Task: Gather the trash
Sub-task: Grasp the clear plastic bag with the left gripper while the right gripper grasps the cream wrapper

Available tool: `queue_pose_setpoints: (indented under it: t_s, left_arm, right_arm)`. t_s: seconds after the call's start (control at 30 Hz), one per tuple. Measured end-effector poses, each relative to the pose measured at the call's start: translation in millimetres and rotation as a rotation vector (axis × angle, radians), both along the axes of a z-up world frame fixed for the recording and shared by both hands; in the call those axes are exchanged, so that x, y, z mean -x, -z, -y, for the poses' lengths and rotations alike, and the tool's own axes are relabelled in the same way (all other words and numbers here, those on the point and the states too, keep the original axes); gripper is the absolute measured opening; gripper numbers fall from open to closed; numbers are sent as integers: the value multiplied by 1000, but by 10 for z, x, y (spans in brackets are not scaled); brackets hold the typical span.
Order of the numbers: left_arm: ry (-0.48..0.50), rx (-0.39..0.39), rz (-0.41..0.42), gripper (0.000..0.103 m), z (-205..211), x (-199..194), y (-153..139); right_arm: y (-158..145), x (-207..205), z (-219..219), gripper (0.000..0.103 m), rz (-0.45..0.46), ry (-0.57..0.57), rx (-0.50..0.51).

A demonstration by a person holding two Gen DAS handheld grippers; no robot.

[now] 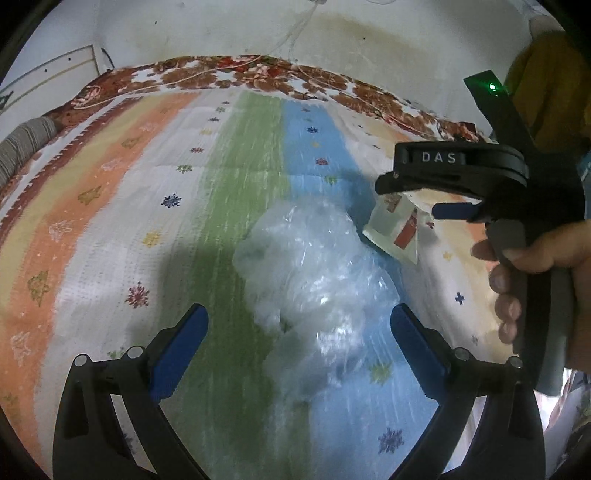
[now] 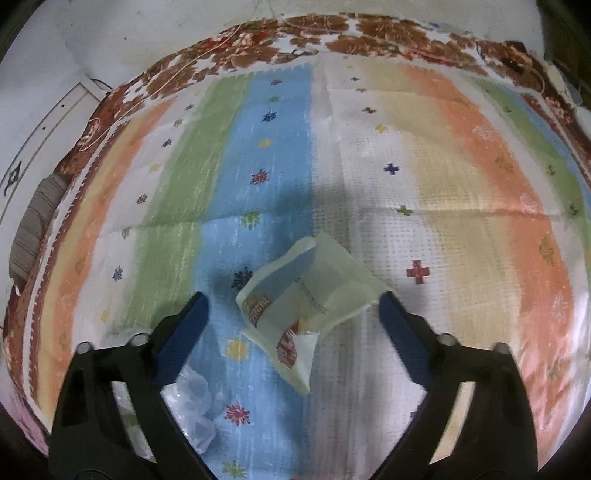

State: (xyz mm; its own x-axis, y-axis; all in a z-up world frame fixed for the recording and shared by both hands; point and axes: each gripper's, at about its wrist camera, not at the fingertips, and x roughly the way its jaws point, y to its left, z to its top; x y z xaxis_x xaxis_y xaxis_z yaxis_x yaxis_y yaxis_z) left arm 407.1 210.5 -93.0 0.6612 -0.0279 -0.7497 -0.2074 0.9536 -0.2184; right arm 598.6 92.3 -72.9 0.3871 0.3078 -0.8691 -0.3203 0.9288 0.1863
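Note:
A crumpled clear plastic bag [image 1: 314, 295] lies on the striped bedspread [image 1: 147, 221]. My left gripper [image 1: 299, 326] stands open around its near end, blue pads apart from the plastic. To the right lies a pale snack wrapper [image 1: 395, 230] with red print. My right gripper [image 1: 406, 199] hovers over it, held by a person's hand [image 1: 524, 266]. In the right wrist view the wrapper [image 2: 314, 291] sits between the open jaws of the right gripper [image 2: 291, 301], its right corner touching or nearly touching the right pad, the left pad clear. The plastic bag [image 2: 192, 402] shows at the lower left.
A floral brown blanket [image 2: 332, 33] runs along the far edge of the bed against a stained wall [image 1: 369, 33]. A grey striped pillow [image 1: 22, 147] lies at the left edge. A thin cord [image 1: 295, 33] hangs down the wall.

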Motion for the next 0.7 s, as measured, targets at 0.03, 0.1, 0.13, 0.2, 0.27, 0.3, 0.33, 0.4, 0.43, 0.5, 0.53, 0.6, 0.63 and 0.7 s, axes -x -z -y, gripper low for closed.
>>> queue_pose_setpoints:
  t_s: [0.03,0.1,0.13,0.2,0.27,0.3,0.33,0.4,0.43,0.5,0.53,0.6,0.63,0.7]
  left_arm:
    - [0,5,-8,96,8,-37,27]
    - [8,4,-19,88,32,-88,77]
    - [27,-11,-35,75,64,-120,114]
    - [47,-13,-49,56,86,-143,160]
    - [53,10,-45,48,78,-123,162]
    - [60,11,-42,44,82,-112,148]
    - [65,-3,-32,43,88,-88,113]
    - [63,-10,-20,41,89,-34,72]
    - [61,-11,-19,41,85,10,44]
    - [56,-24,-22,41,98,111,-18]
    - [53,-29,-24,41,106,160,-50]
    - [46,-30,-29,41,109,234,-104]
    - [40,-30,-32,41,107,278,-147]
    - [30,-25,-33,41,104,347,-232]
  right_arm:
    - [16,-7,-15,77,0,-10,15]
    - [40,-8,-24,67,15,-14,48]
    - [51,2,-11,59,25,-13,56]
    - [104,9,-4,48,9,-26,51]
    - [147,38,0,34,-4,-43,50]
    - [151,64,-1,31,-1,-54,51]
    - [149,106,-8,25,7,-71,55]
    - [127,185,-8,20,26,-93,64]
    - [106,251,1,20,36,-102,64]
    - [71,367,33,19,36,-118,55]
    - [47,416,56,19,37,-120,51]
    - [-15,521,100,19,41,-129,43]
    - [-56,582,130,19,49,-134,42]
    - [-143,711,193,19,70,-143,47]
